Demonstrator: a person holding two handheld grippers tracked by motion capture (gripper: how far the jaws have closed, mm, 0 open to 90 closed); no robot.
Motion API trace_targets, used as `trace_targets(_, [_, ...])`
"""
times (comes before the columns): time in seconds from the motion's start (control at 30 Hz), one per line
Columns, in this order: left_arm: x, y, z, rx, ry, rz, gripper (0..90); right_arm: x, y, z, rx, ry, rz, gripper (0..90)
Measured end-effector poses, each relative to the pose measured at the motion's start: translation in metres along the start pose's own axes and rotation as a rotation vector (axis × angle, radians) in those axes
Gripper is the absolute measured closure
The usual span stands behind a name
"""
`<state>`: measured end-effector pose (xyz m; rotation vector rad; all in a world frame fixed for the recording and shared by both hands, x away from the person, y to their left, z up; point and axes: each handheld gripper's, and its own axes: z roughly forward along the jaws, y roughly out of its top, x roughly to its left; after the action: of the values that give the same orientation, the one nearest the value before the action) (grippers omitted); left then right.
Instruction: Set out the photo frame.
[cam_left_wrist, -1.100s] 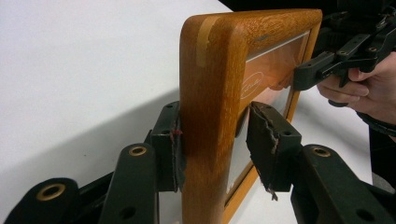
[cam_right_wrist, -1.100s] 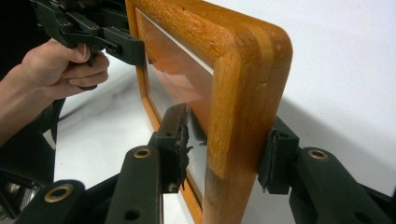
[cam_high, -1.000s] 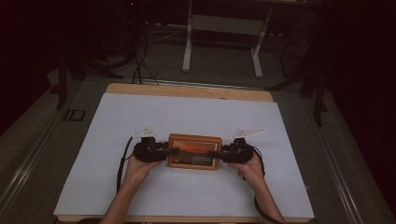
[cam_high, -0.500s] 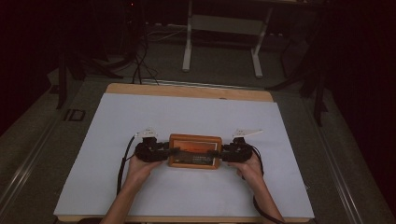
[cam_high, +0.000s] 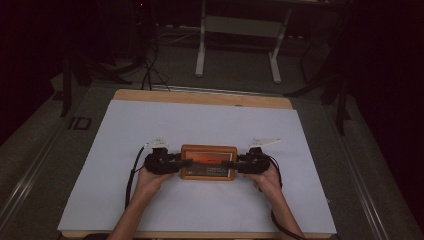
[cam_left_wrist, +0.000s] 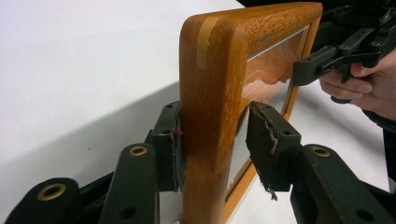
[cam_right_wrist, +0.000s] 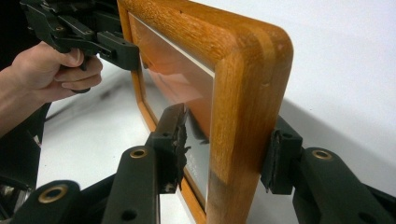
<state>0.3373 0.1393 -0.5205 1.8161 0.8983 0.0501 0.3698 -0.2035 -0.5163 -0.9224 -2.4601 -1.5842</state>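
Gripping: a wooden picture frame, held at its two short ends between the left gripper and the right gripper, low over the middle of the white counter.
Left fingers: spread around the frame's end; one pad touches the back of the wood, the other stands just off the glazed front. Not clenched.
Right fingers: set astride the opposite end; the rear pad sits against the wood, the front one looks slightly clear of the glass. Not closed tight either.
Frame: standing on edge, orange picture behind the glass, seemingly resting on the counter.
Risk: with both holds this loose, the frame would likely tip or slip if lifted; squeezing hard could put a pad on the glass rather than the wood and stress it.
Hands: a person's right hand and left hand hold the handles.
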Motion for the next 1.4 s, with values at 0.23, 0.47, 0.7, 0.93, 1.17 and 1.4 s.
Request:
trace_targets(0.23, [-0.001, -0.001, 0.000, -0.003, -0.001, -0.003, 57.8, -0.001, -0.002, -0.001, -0.005, 0.005, 0.001, 56.6])
trace_targets(0.47, [-0.001, -0.001, 0.000, -0.002, -0.001, -0.009, 57.8, -0.001, -0.003, -0.001, -0.006, 0.008, -0.002, 56.6])
trace_targets(0.7, [0.001, -0.002, 0.000, 0.000, -0.012, -0.034, 56.1, 0.000, -0.002, 0.000, 0.006, -0.003, 0.000, 53.5])
trace_targets(0.93, [0.002, -0.002, -0.002, 0.008, -0.010, -0.031, 49.6, -0.002, -0.001, -0.002, 0.024, -0.030, 0.005, 44.5])
trace_targets(1.17, [-0.002, 0.001, -0.007, -0.001, 0.035, -0.002, 43.8, 0.001, 0.002, -0.007, 0.022, -0.049, -0.014, 40.9])
trace_targets(1.4, [-0.004, 0.006, -0.015, -0.019, 0.070, 0.023, 43.5, 0.002, 0.005, -0.013, 0.016, -0.066, -0.012, 39.5])
